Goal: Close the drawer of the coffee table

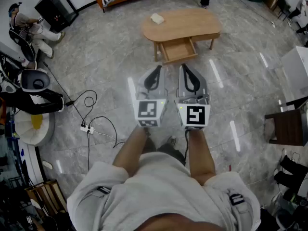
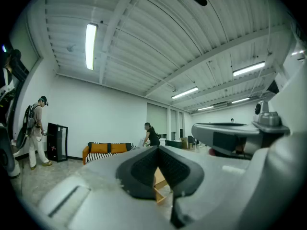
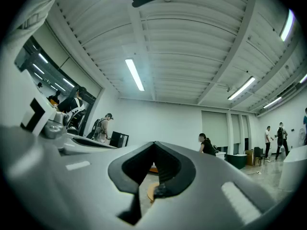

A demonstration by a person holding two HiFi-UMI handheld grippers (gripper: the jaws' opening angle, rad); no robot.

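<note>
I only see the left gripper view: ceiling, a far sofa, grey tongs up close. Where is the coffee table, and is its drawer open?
Observer: In the head view the coffee table stands straight ahead, and its drawer is pulled out on the near side.
Operator: Are my tongs touching it?
Observer: No. The left tongs hang over the floor, short of the drawer.
Operator: And the other tongs?
Observer: The right tongs are alongside, shut and empty.

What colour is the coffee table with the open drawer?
Light brown wood coffee table, best in the head view.
</note>
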